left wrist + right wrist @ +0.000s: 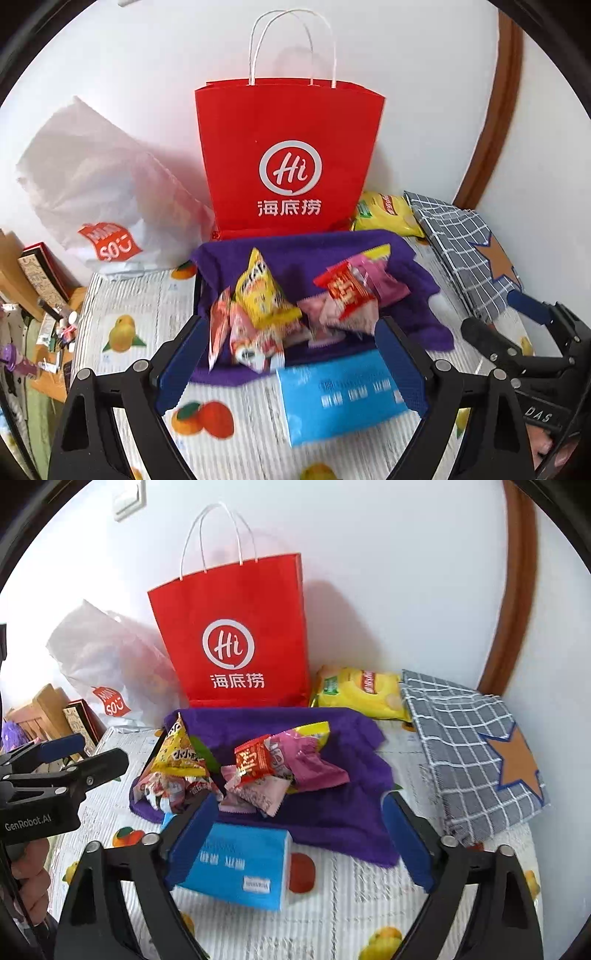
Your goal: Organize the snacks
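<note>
Left wrist view: left gripper (291, 354) spread wide, empty, hovering just short of snack pile (291, 306) on purple cloth (417, 269). Right gripper (299, 834) likewise wide, empty, near blue pack (236, 867). Chips (358, 694) beside red bag (236, 642).

Risks: loose, overlapping packets, so likely to pinch several or snag cloth; slippery foil prone to slipping; grippers close together, collision possible.

Readable marks, as seen from my claws:
- Red paper bag (236, 642): white ring logo "Hi", with "海底捞" beneath.
- My left claw's body (33, 823): "GenRobot.AI".
- My right claw's body (543, 413): "DAS", partly cut off.
- White plastic bag (107, 192): red label, letters upside down, "SO" legible.
- Yellow triangular snack packet (179, 753): "小小", remainder blurred.
</note>
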Motion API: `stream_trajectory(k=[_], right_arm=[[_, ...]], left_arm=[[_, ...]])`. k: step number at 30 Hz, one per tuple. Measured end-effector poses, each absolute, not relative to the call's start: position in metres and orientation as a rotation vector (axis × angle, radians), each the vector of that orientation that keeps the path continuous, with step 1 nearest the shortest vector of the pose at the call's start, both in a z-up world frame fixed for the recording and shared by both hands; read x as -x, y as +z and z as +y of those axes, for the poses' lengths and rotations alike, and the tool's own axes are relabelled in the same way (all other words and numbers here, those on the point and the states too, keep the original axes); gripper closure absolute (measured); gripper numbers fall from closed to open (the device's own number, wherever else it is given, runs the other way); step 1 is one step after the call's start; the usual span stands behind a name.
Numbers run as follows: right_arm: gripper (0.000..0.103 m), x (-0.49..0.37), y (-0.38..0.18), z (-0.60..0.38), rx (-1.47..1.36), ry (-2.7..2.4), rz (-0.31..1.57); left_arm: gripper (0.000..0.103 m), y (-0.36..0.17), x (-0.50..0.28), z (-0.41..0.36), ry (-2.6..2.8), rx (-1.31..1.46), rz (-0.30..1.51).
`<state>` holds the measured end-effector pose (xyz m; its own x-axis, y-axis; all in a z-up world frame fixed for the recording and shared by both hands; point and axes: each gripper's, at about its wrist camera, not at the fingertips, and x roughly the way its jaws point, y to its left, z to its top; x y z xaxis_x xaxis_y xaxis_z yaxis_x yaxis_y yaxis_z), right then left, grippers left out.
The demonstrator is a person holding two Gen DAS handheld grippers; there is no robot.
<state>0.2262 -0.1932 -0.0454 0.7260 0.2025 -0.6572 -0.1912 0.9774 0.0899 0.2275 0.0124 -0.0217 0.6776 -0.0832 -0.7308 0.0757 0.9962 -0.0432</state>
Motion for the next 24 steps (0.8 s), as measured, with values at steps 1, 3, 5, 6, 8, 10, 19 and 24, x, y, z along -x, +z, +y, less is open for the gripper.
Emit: stream_trajectory(k=[1, 3, 5, 6, 8, 10, 19, 24], right_arm=[[0.01, -0.219, -0.044, -0.196, -0.017, 0.217, 0.718], [0.008, -0.205, -0.042, -0.2, -0.021, 0.213, 0.708], [0.004, -0.19, -0.039, -0.205, -0.032, 0.217, 0.691], [0.003, -0.184, -0.039, -0.207, -0.036, 0.219, 0.685], [0.001, -0.168, -0.037, -0.21, -0.042, 0.218, 0.671], [0.0, -0.154, -0.036, -0.212, -0.041, 0.213, 0.659], [0.0, -0.098, -0.033, -0.221, -0.076, 0.218, 0.622], [0.0, -0.068, -0.03, -0.223, -0.042, 0.183, 0.587]], left_arm=[[0.012, -0.02, -0.22, 0.012, -0.09, 0.011, 0.817], [0.012, -0.017, -0.202, 0.012, -0.097, 0.019, 0.8], [0.009, -0.014, -0.189, 0.012, -0.103, 0.024, 0.79], [0.008, -0.013, -0.18, 0.011, -0.106, 0.027, 0.783], [0.008, -0.011, -0.165, 0.01, -0.104, 0.026, 0.769], [0.008, -0.01, -0.15, 0.009, -0.094, 0.021, 0.757], [0.007, -0.007, -0.091, 0.001, -0.09, 0.025, 0.705], [0.006, -0.01, -0.067, 0.001, -0.114, 0.043, 0.699]])
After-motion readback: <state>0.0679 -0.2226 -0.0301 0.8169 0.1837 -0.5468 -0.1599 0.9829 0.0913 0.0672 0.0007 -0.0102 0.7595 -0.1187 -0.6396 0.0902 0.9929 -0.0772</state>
